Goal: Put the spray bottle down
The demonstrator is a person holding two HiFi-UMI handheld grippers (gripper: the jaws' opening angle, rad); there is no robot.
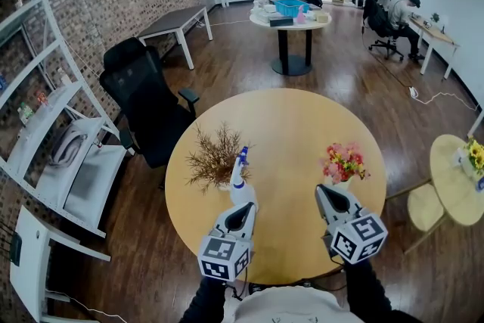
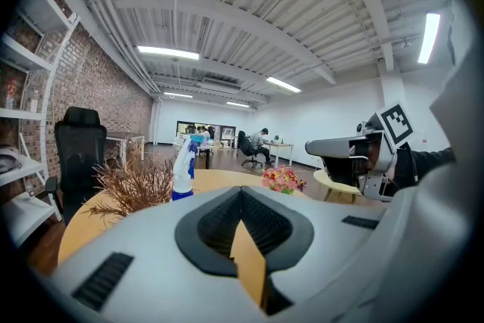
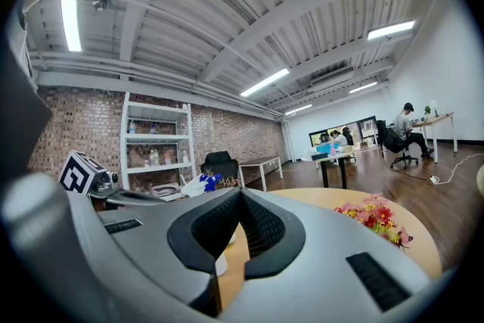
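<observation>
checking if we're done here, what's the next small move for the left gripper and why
Probably just draw the left gripper back: the spray bottle already stands upright on the table, clear of its empty jaws.

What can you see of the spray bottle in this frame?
The spray bottle is white, plastic by the look of it, with a blue trigger head and a blue band at its foot. It stands upright on the round wooden table, beside the dried brown plant and just ahead of the left claw, which does not hold it.
</observation>
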